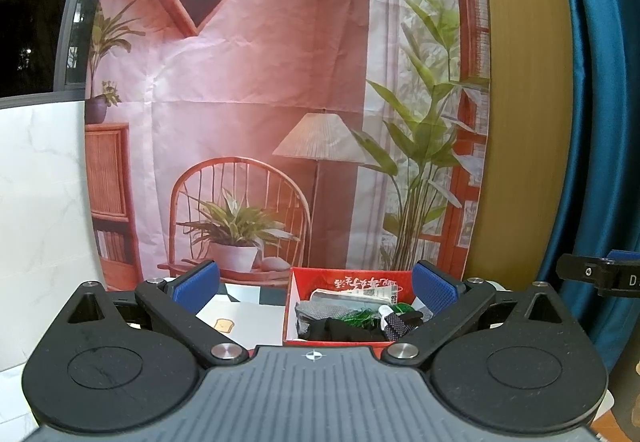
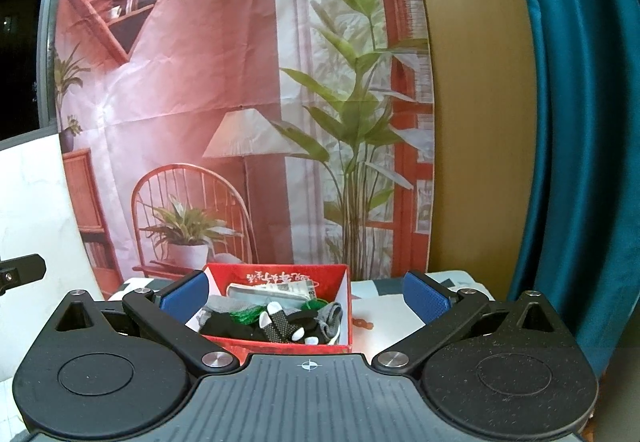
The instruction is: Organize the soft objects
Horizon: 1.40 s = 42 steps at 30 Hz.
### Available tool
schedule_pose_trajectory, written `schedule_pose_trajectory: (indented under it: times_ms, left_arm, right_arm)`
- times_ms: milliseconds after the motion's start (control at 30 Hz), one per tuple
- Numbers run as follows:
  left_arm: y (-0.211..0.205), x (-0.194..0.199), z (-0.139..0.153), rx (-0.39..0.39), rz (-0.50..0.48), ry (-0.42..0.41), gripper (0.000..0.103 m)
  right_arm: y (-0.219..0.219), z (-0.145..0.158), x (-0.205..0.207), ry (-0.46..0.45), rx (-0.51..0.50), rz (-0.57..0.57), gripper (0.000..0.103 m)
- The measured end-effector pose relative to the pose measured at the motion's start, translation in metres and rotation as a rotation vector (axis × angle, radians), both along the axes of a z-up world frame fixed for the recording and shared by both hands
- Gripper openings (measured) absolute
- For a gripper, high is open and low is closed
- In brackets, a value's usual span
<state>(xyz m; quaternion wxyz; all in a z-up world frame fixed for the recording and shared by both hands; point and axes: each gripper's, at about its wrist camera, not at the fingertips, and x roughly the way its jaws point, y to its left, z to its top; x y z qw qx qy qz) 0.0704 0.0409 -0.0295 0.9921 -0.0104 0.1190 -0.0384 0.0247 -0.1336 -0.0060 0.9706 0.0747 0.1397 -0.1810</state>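
Red box, inner back wall: a line of pale characters is printed, seen upside down; it cannot be read.
Folded packet in the box: small print and a code-like square are seen, too small to read.
Black part at right edge: a white "D" is shown.

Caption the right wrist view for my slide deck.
Open right hand-held gripper faces a red box filled with soft items.
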Motion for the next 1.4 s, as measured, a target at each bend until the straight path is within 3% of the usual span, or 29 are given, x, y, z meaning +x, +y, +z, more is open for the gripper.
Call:
schedule_pose_trajectory:
  times_ms: [1400]
  left_arm:
    - [0.0010,-0.0041,0.0020,-0.006,0.012,-0.001,0.103]
  right_arm:
    - [-0.0046,0.0036,-0.0041,-0.013,-0.013,-0.017,0.103]
